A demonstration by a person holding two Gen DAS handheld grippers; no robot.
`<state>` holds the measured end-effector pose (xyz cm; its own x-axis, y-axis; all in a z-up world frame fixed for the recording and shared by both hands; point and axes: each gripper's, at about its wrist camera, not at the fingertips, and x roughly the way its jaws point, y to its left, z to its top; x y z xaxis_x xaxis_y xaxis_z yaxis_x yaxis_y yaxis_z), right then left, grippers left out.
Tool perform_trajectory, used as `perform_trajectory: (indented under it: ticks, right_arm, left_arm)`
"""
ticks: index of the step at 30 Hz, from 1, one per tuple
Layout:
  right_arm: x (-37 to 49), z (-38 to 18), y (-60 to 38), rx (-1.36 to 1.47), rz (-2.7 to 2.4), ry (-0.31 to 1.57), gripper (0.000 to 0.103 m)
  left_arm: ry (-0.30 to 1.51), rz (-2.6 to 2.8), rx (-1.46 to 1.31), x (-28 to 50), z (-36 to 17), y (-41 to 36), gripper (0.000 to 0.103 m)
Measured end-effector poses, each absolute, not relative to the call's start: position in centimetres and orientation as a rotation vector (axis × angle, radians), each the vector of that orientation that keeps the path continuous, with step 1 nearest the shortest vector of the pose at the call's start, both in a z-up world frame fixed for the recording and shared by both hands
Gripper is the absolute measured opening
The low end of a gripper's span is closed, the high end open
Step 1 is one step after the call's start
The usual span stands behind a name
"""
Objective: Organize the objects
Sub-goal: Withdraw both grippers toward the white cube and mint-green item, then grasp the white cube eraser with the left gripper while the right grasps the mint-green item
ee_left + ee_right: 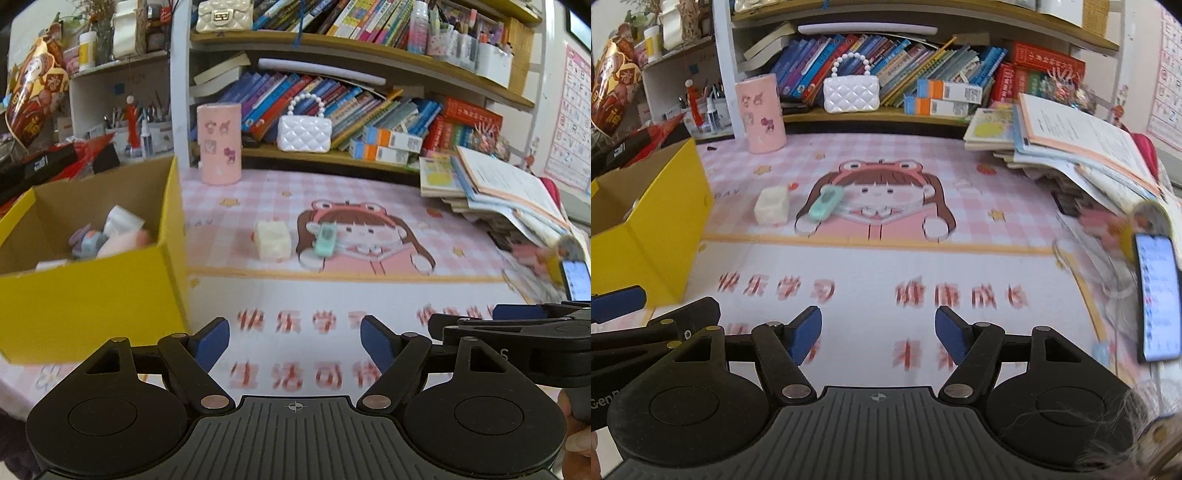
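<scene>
A pale yellow block [272,239] [772,209] and a small mint-green toy [325,239] [826,206] lie side by side on the pink cartoon desk mat [369,291] [886,258]. An open yellow cardboard box [92,291] [665,221] at the left holds several small soft toys [107,236]. My left gripper [295,341] is open with nothing between its blue pads, hovering near the mat's front, right of the box. My right gripper [878,332] is open and empty too, just beside it; its fingers [517,325] show in the left wrist view.
A pink sticker-covered cylinder [219,142] [762,112] stands at the mat's back. A white quilted purse [304,129] [851,92] sits on the bookshelf. A slanting stack of books [498,188] [1078,144] and a lit phone [576,278] [1158,295] occupy the right side.
</scene>
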<state>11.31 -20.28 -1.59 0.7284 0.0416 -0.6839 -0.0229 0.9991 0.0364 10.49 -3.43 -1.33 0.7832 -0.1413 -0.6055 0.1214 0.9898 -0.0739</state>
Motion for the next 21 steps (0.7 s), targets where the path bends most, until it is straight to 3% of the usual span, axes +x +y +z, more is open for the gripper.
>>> perform_trajectory:
  ticks: [8, 21]
  right_arm:
    - [17.6, -1.6, -23.1, 0.022, 0.115, 0.724, 0.066]
    - [23.8, -4.0, -22.7, -0.061, 0.271, 0.771, 0.066]
  left_arm:
    - [0.625, -0.088, -0.060, 16.5, -0.5, -5.7, 0.060]
    - [0.736, 0.075, -0.032, 27.3, -4.8, -6.3, 0.057]
